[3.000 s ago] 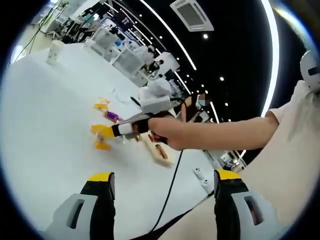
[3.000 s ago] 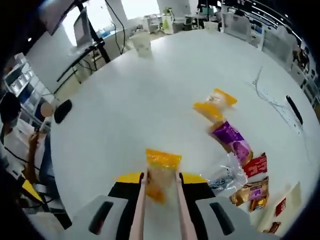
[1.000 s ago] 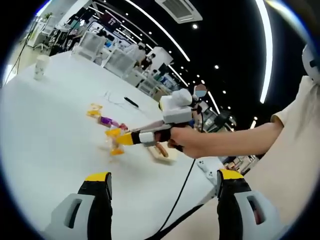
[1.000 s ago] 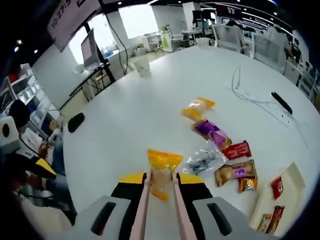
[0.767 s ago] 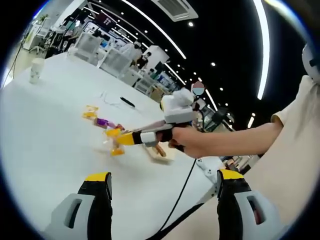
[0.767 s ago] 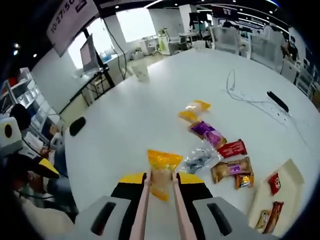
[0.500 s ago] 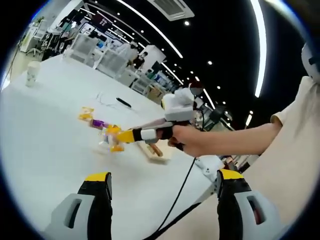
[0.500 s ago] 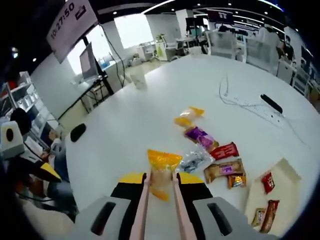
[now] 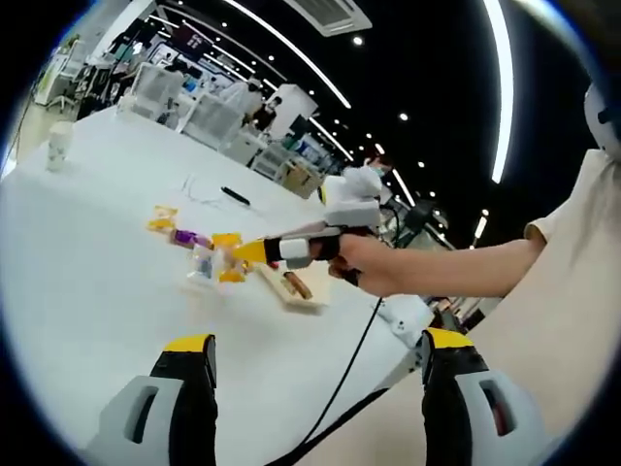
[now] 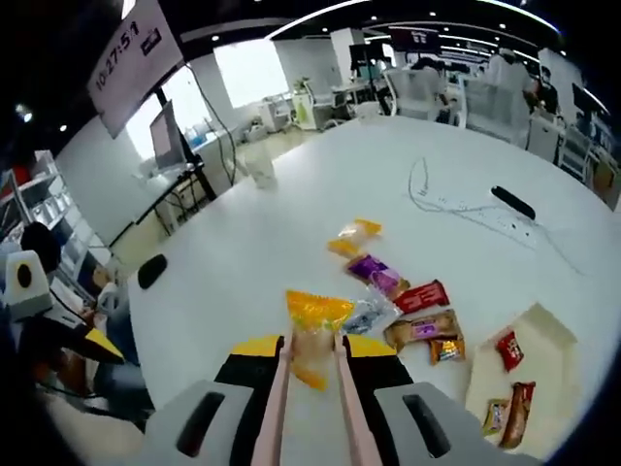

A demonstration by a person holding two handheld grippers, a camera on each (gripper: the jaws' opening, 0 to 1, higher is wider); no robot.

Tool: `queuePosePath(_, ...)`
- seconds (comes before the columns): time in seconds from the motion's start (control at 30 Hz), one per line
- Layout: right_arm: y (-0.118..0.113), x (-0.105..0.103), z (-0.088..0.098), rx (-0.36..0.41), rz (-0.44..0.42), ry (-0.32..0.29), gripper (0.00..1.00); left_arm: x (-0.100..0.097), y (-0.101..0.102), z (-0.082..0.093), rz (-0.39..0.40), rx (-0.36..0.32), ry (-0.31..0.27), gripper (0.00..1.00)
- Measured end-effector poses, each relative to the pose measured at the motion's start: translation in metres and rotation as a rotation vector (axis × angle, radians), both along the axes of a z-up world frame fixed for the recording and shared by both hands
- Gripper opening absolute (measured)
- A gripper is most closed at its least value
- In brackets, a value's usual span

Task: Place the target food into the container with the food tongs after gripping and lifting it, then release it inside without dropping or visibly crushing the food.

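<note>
Right now my right gripper [image 10: 309, 364] squeezes pink tongs [image 10: 274, 408] pinching an orange snack packet [image 10: 312, 335] above the white table [image 10: 291, 233]; my left gripper's [image 9: 310, 374] jaws stand spread.

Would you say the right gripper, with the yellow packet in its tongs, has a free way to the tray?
Probably yes: the right gripper holds the yellow packet above the table, and the tray lies open off to one side.

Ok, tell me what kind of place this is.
Probably an open-plan office or lab: long ceiling light strips, a monitor on a stand, rows of desks and chairs, and a large white table with snack packets.
</note>
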State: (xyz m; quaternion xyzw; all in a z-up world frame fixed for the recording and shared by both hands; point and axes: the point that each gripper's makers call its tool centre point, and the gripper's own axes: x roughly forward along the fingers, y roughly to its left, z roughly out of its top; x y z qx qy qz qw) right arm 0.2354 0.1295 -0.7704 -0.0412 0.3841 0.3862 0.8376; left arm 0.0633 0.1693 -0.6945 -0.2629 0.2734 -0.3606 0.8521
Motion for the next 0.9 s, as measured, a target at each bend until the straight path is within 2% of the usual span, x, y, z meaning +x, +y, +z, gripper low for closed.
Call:
queuePosePath(0.23, -0.003, 0.006, 0.013, 0.024, -0.021, -0.021, 0.23, 0.002, -0.003, 0.002, -0.011, 0.003, -0.005, 0.87)
queuePosePath(0.33, -0.006, 0.010, 0.023, 0.039, -0.037, -0.054, 0.23, 0.002, -0.004, 0.003, -0.015, 0.004, -0.008, 0.87)
queuePosePath(0.5, -0.010, 0.013, 0.033, 0.053, -0.050, -0.071, 0.23, 0.001, -0.007, 0.004, -0.029, 0.004, -0.008, 0.87)
queuePosePath(0.9, -0.021, 0.009, 0.047, 0.076, -0.087, -0.091, 0.23, 0.001, -0.010, 0.005, -0.052, 0.004, -0.011, 0.87)
